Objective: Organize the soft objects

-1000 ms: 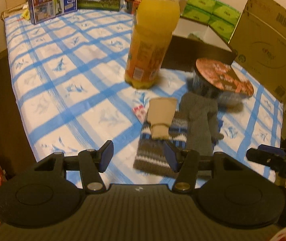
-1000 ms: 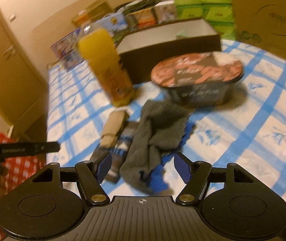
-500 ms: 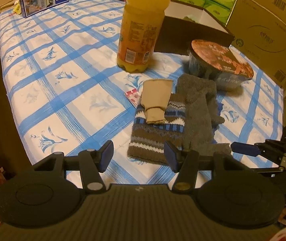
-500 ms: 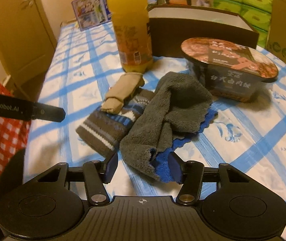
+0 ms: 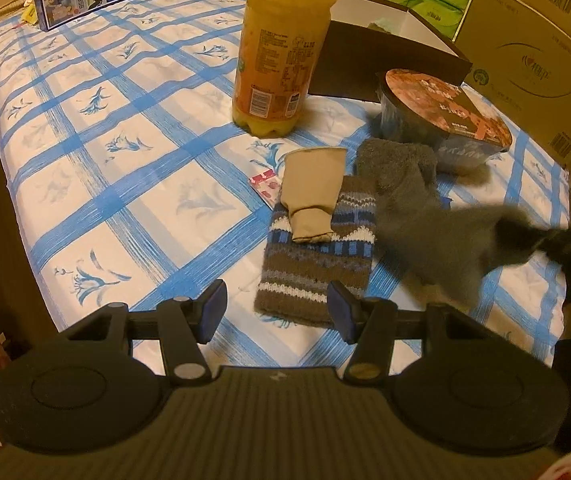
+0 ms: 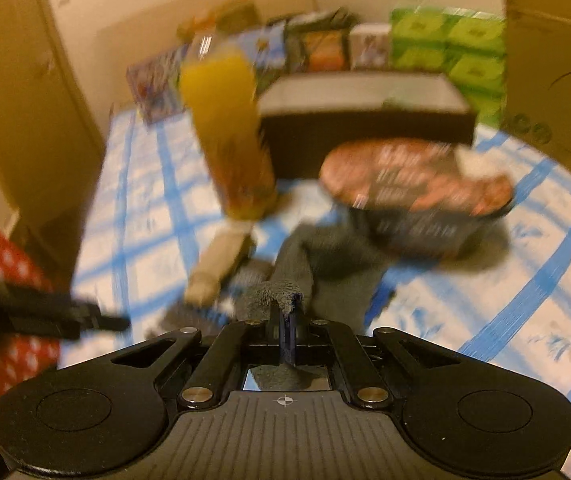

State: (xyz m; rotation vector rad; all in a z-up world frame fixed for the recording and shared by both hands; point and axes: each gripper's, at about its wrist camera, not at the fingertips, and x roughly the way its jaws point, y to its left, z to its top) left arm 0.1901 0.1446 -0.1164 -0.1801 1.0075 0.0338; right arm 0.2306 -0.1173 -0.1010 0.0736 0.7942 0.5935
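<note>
Right gripper [image 6: 287, 314] clamped tight on a fold of the grey sock [image 6: 317, 264], jaws pressed together with fuzzy fabric bunched above and below them; view blurred. Grey sock [image 5: 417, 216] stretched from just in front of the noodle bowl [image 5: 443, 120] out toward the dark right gripper at the frame's right edge, its pulled end smeared. Left gripper [image 5: 275, 312] about half open, nothing between the jaws, poised above the near edge of the striped sock [image 5: 317, 268]. Striped sock flat on the checked surface [image 5: 125, 184], just left of the grey sock and touching it. Beige sock [image 5: 311, 196] lying on the far end of the striped sock, toward the juice bottle [image 5: 281, 44]. Small pink packet [image 5: 265, 186] just left of the beige sock. Dark box [image 5: 381, 60] behind the bowl, cardboard carton [image 5: 533, 64] to its right
</note>
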